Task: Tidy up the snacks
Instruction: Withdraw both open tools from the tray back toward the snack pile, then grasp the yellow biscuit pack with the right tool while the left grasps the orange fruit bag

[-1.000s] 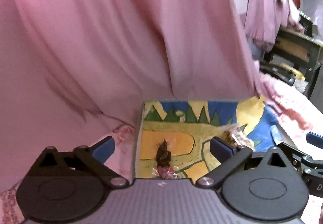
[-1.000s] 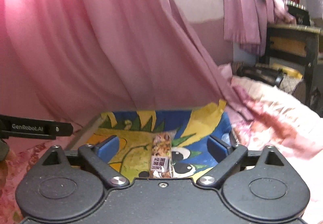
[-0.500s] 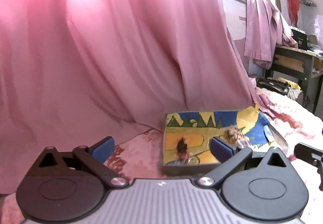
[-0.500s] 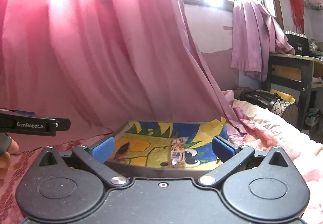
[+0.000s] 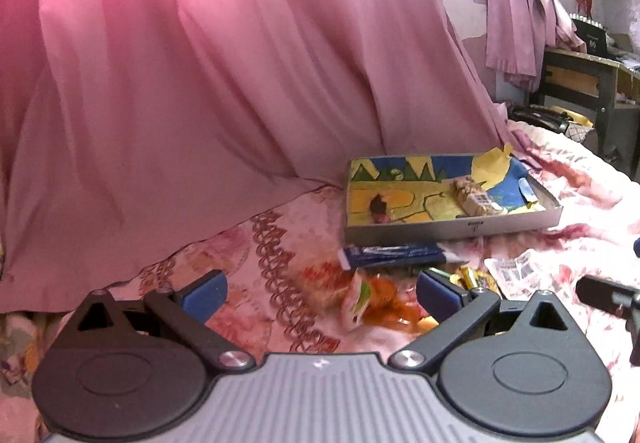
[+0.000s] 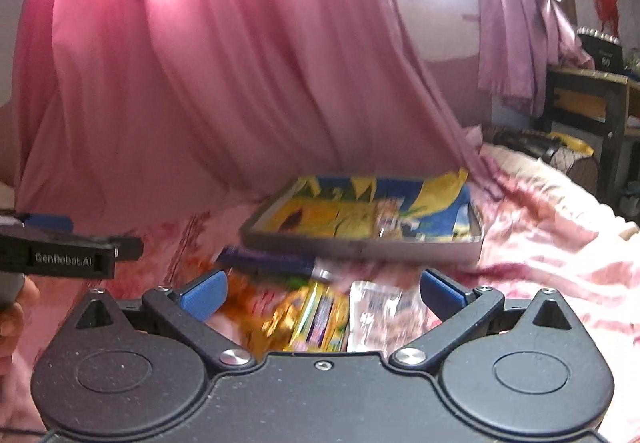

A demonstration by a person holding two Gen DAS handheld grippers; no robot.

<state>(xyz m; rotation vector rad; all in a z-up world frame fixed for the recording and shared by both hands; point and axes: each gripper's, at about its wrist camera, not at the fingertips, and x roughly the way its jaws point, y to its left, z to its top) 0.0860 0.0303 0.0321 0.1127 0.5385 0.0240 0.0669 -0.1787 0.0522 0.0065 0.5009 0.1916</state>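
A shallow grey tray with a colourful cartoon lining lies on the floral bedspread; it holds a small dark snack and a wrapped bar. The same tray shows in the right wrist view. In front of it lies a loose pile: a dark blue tube, an orange packet, yellow packets and a clear packet. My left gripper is open and empty above the orange packet. My right gripper is open wide and empty over the yellow and clear packets.
A pink curtain hangs behind the bed. A dark table and a black fan stand at the far right. The left gripper's body and a hand show at the left of the right wrist view.
Both grippers have drawn back from the tray, which now looks smaller and farther off. The pile of loose snacks in front of it has come into view. Both stay empty.
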